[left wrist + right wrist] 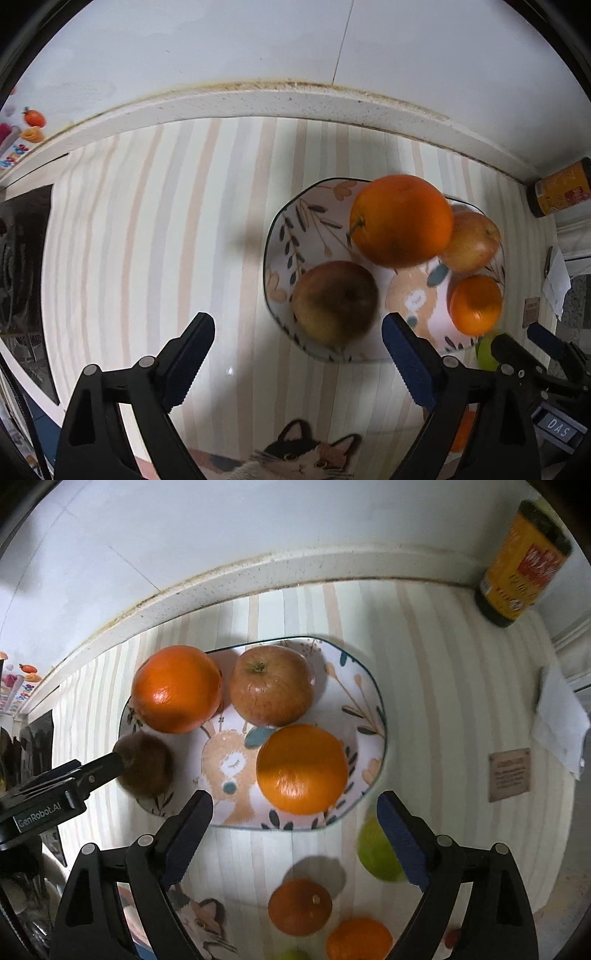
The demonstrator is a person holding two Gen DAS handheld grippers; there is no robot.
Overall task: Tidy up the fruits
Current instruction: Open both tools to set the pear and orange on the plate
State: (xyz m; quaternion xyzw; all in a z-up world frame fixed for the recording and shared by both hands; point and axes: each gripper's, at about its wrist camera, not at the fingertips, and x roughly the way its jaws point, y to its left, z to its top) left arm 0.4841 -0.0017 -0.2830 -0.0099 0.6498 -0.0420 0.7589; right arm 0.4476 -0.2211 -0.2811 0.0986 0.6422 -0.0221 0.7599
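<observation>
A floral plate [295, 229] [362, 686] sits on the striped mat. It holds a large orange [400, 219] [176, 688], a red apple [471, 242] [271, 685], a smaller orange [475, 304] [302, 770] and a brownish apple [334, 301] [146, 766], blurred. My left gripper [297, 362] is open, just in front of the brownish apple. My right gripper [295, 843] is open above the mat near the plate's front rim. A green fruit [376, 853] lies by its right finger. Two oranges [300, 906] [358, 939] lie on the mat below.
A yellow jar [522, 561] [559, 190] stands at the back right corner by the wall ledge [280, 99]. White paper [559, 720] and a small brown card [509, 773] lie at right. A cat picture [299, 458] is on the mat's near edge.
</observation>
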